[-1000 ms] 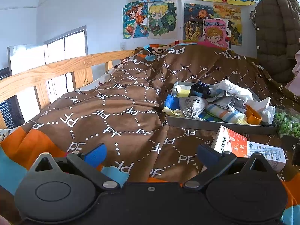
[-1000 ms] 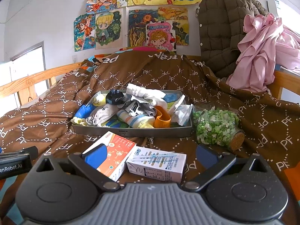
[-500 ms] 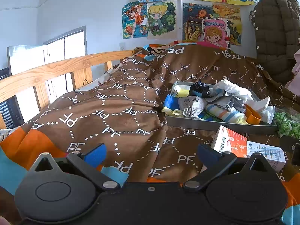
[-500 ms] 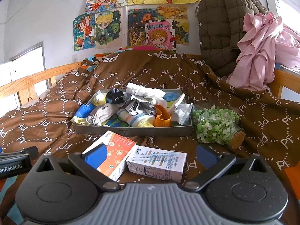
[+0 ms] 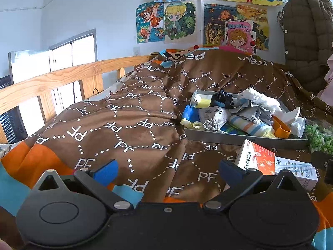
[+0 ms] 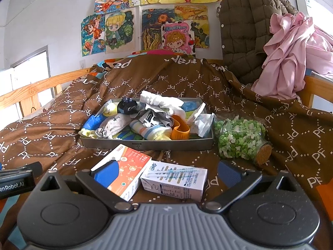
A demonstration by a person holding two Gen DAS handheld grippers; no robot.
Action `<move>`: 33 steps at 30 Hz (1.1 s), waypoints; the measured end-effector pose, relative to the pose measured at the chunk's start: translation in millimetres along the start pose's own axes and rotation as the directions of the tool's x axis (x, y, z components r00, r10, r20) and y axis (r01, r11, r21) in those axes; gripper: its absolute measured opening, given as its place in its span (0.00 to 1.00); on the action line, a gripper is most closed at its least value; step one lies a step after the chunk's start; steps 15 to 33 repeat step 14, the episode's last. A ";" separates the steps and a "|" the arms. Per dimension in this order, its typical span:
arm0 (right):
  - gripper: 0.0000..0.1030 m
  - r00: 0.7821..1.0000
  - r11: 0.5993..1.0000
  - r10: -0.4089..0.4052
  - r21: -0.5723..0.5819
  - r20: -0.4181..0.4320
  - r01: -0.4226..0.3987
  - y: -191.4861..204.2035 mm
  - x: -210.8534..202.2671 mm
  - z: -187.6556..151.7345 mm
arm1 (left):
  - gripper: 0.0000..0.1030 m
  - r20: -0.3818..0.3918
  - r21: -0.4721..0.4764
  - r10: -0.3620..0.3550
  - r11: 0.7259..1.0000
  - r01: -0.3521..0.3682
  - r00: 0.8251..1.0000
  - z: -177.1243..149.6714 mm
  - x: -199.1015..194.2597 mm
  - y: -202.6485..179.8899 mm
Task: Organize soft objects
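On the brown quilt [image 6: 158, 79], in the middle of the right wrist frame, sits a shallow grey metal tray [image 6: 145, 144] heaped with small fabric pieces: a white bunched cloth [image 6: 160, 101] at the back, a dark navy rolled sock [image 6: 127, 105] to its left, a grey speckled sock [image 6: 116, 125] at the front left, a striped blue-and-yellow sock [image 6: 149, 132] at centre front, and an orange sock [image 6: 180, 127] beside it. In the left wrist frame the same tray [image 5: 239, 138] lies at middle right.

The right gripper [image 6: 166, 170] hangs low in its frame, fingers spread wide with nothing between them, above an orange-and-white carton [image 6: 129, 162] and a white carton [image 6: 177, 180]. The left gripper [image 5: 166, 169] is likewise spread and empty over bare quilt, well apart from the tray.

These socks look light, limp and easily crushed; they should not slip from rubber pads, but one may drag its neighbours along since they overlap. A pinch across the thick rolled middle of the striped sock, which lies uppermost at the front, seems the surest hold. To the right of the tray, the corked glass jar of green stars [image 6: 241, 139] lies on its side and looks fragile, so it is worth steering around.
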State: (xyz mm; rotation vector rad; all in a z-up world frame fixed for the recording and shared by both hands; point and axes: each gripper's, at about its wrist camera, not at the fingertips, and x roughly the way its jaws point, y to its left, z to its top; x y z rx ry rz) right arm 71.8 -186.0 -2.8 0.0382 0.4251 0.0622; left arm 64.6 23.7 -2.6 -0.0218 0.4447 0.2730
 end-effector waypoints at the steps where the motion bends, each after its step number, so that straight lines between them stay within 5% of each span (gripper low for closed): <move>1: 1.00 1.000 1.000 0.001 0.000 0.000 -0.001 1.0 -0.6 -1.0 | 0.99 0.001 0.000 0.000 1.000 0.000 1.000 -0.1 -0.1 0.1; 33: 1.00 1.000 1.000 0.001 0.001 -0.003 -0.001 1.5 -0.9 -2.1 | 0.99 -0.003 0.001 0.000 1.000 0.000 1.000 0.3 0.6 0.5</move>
